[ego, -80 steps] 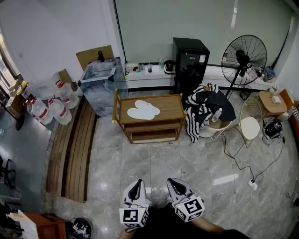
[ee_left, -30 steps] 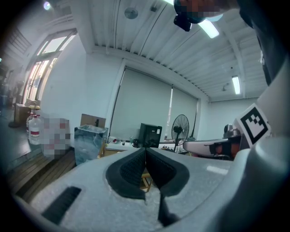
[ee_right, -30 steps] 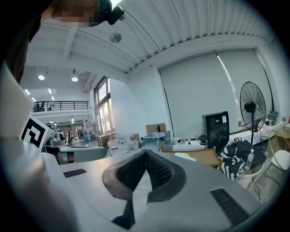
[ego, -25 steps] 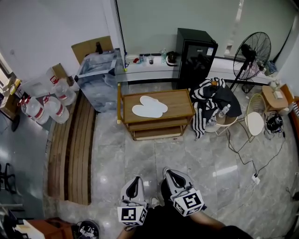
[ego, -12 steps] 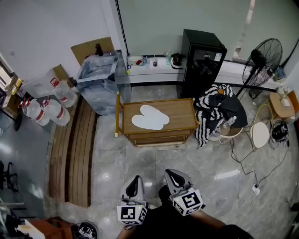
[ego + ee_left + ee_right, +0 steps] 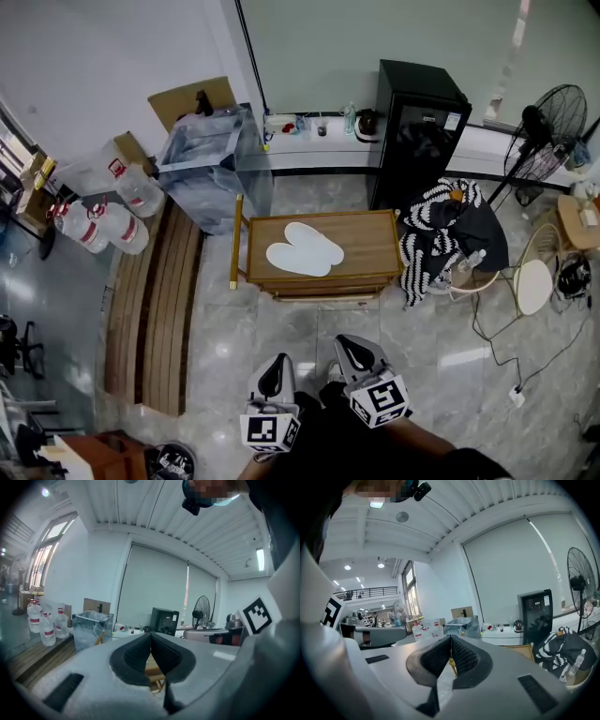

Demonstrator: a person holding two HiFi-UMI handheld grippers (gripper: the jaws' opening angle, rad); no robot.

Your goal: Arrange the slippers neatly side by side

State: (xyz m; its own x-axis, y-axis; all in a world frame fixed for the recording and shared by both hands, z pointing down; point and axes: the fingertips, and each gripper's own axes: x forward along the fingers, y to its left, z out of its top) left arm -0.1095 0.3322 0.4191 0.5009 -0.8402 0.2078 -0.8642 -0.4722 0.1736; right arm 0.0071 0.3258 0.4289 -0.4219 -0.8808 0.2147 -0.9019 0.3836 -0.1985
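**Both grippers held low, slippers lying far ahead on counter**

Two white slippers [image 6: 305, 249] are lying on top of the low wooden counter [image 6: 370, 244], mid-room in the head view. They're touching along one side but splaying apart at an angle, so not sitting parallel.

L gripper [image 6: 273, 375] and R gripper [image 6: 352, 354] are hovering close to the person's body at the bottom of the head view, side by side, both pointing fwd toward the counter. A stretch of grey tiled floor [image 6: 281, 328] is lying between jaws and counter, so the slippers are well apart from both.

Each gripper's own view is showing the jaws pressed together at the tips, w/ nothing pinched between them.

Around the counter: a black cabinet [image 6: 417, 131] is standing behind it to the R, a striped cloth [image 6: 436, 234] is draping over a chair just beside it, and a clear plastic bin [image 6: 211, 159] is sitting behind it to the L.
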